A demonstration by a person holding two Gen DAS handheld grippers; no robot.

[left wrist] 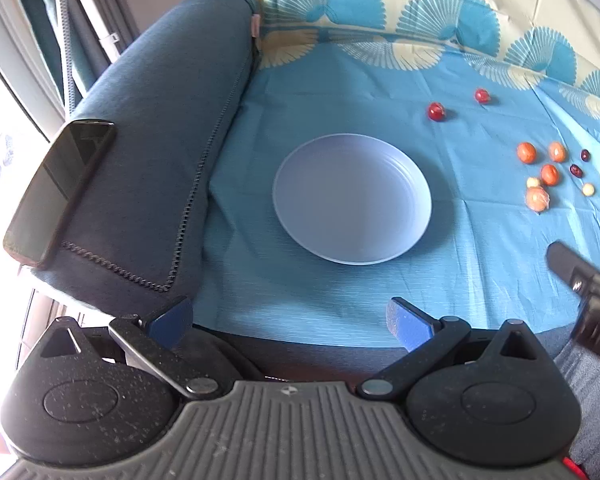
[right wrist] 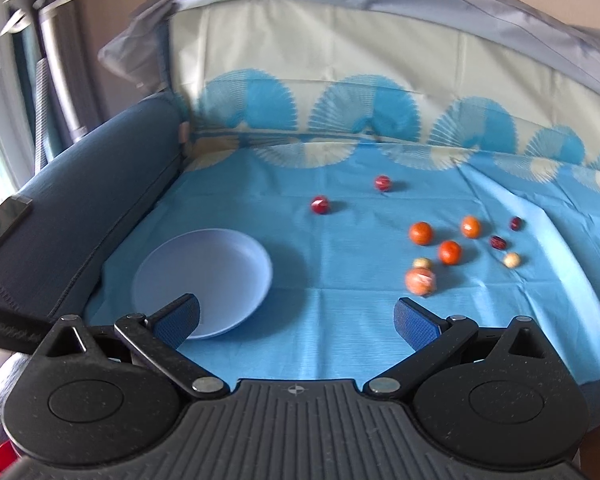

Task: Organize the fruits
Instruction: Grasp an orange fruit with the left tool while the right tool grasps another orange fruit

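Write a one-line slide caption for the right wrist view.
Open right gripper above a blue cloth, empty plate left, small fruits scattered right.

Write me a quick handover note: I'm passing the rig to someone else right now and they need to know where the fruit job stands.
Left gripper: open, holds nothing, hovers at the near side of the plate.
Right gripper: open, holds nothing, aimed at the cloth between the plate and the fruit cluster.
Plate: bare, on the blue cloth beside the sofa arm.
Fruit, all loose on the cloth: two red ones behind the plate; to its right, four orange ones, two dark ones, two pale ones.
Done: nothing placed.
Left: probably move every fruit to the plate.
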